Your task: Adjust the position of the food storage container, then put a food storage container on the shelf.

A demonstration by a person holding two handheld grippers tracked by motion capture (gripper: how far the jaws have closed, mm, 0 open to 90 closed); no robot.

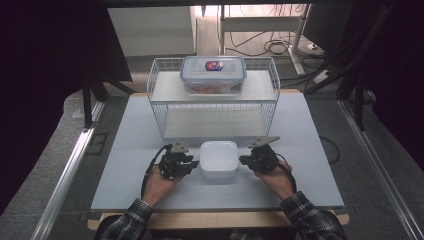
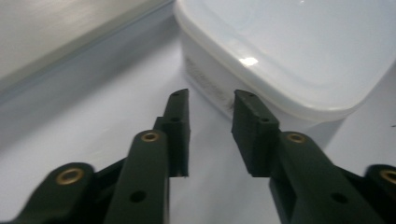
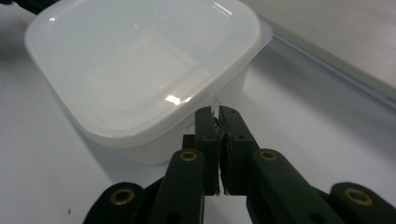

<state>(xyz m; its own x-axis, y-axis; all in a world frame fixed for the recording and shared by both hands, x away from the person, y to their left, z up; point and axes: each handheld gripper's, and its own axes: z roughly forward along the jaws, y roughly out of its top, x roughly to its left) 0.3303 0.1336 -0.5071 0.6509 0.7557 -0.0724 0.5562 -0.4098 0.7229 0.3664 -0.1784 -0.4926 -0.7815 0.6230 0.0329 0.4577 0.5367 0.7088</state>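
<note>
A white square container (image 1: 218, 159) with a translucent lid sits on the pale table, between my two grippers. My left gripper (image 1: 192, 164) is at its left side. In the left gripper view the container (image 2: 289, 51) lies just beyond my left gripper (image 2: 210, 105), whose jaws stand apart with only bare table between them. My right gripper (image 1: 245, 160) is at the container's right side. In the right gripper view my right gripper (image 3: 215, 114) has its jaws almost together, tips against the container (image 3: 140, 70) wall just under the lid's rim. I see nothing clearly held between them.
A white wire rack (image 1: 215, 102) with two shelves stands behind the container. On its top shelf rests a clear box with a blue-edged lid (image 1: 213, 75). The table (image 1: 300, 190) has bare surface to both sides. Dark equipment and cables lie beyond the table.
</note>
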